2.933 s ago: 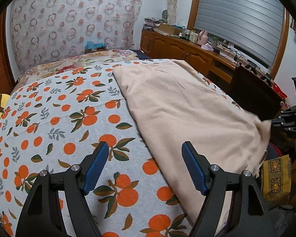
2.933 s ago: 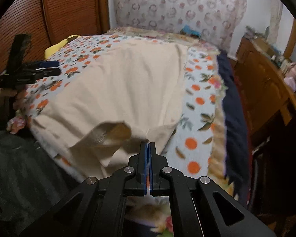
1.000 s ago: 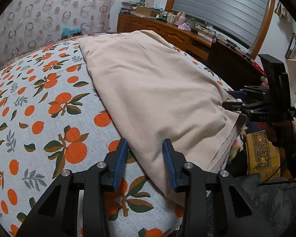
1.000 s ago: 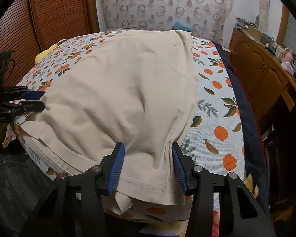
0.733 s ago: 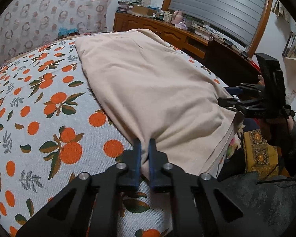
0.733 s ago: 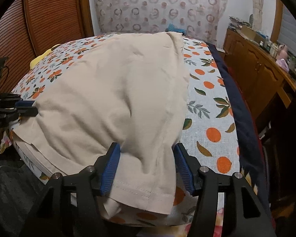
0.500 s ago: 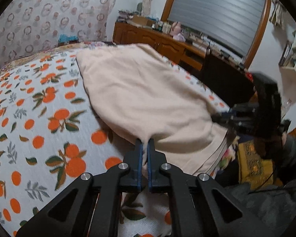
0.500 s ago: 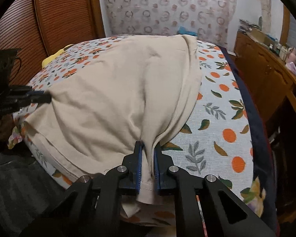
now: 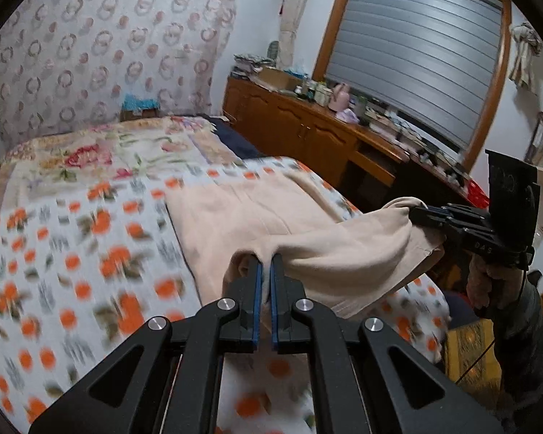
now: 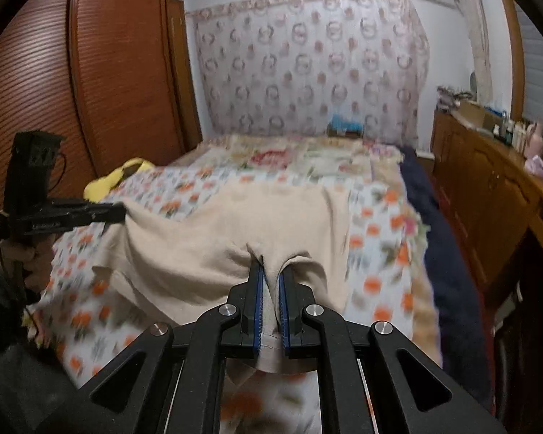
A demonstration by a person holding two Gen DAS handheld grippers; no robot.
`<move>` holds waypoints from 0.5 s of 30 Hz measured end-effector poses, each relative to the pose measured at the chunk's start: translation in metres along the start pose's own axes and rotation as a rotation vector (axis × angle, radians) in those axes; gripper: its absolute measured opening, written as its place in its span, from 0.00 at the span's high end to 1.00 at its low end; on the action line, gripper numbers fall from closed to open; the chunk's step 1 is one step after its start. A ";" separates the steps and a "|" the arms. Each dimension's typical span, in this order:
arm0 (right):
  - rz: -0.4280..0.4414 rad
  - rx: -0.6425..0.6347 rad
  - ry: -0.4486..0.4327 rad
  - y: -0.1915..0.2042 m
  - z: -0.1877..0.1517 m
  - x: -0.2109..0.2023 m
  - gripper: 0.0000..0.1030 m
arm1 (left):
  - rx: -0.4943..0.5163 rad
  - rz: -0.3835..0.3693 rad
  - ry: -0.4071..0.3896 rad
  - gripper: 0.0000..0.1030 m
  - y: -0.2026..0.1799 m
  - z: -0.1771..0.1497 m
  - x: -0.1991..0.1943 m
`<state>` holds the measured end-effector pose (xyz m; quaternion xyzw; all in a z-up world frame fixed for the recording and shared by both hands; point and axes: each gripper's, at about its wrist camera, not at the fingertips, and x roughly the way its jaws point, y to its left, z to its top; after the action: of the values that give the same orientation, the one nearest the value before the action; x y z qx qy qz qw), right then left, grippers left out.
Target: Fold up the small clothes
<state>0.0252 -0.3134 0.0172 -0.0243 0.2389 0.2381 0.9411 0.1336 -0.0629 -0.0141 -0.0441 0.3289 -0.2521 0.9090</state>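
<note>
Motion-blurred bedspread (image 9: 72, 253); both grippers pinch the beige garment (image 9: 242, 217).

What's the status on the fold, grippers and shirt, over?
Left gripper shut on beige garment. Right gripper shut on its other near corner. Near edge lifted off the bed. Nothing in the way.

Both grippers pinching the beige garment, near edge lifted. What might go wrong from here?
1. The left gripper and right gripper each pinch just a small bunch of the garment; a tug may slip it free.
2. The cloth sags between them, so the fold may land creased.
</note>
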 end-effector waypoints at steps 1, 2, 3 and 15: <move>-0.001 -0.001 -0.003 -0.004 0.007 0.008 0.93 | -0.006 0.008 -0.003 0.95 0.006 0.009 0.004; -0.001 -0.001 -0.005 -0.008 0.013 0.016 0.93 | -0.009 0.015 -0.003 0.95 0.010 0.015 0.008; 0.004 0.000 -0.004 -0.011 0.018 0.024 0.93 | -0.012 0.025 -0.002 0.95 0.015 0.022 0.013; 0.016 0.002 0.111 -0.045 0.057 0.126 0.92 | -0.042 0.113 0.086 0.95 0.058 0.051 0.083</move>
<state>0.1678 -0.2893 0.0065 -0.0345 0.2913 0.2435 0.9245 0.2446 -0.0577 -0.0358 -0.0337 0.3748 -0.1951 0.9057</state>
